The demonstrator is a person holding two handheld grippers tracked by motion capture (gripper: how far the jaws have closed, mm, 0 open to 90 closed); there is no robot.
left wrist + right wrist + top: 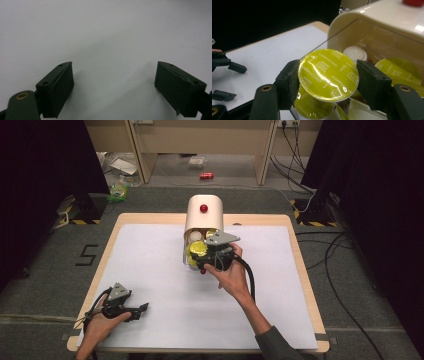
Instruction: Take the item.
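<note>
At the mouth of the cream dispenser (204,215), near the table's (150,270) centre, the right hand-held gripper (202,260) pinches a yellow capsule (328,75) by its rim, one jaw on either side of the foil lid marked CAPPUCCINO. Just below it, at six o'clock in the right gripper view, lies a second capsule (313,107), and at three o'clock a third (398,68) sits inside the dispenser beside a white capsule (355,53) at twelve o'clock. Down at seven o'clock in the high view, well apart from the dispenser, the left hand-held gripper (139,311) rests on the white table with its jaws spread wide and nothing between them.
</note>
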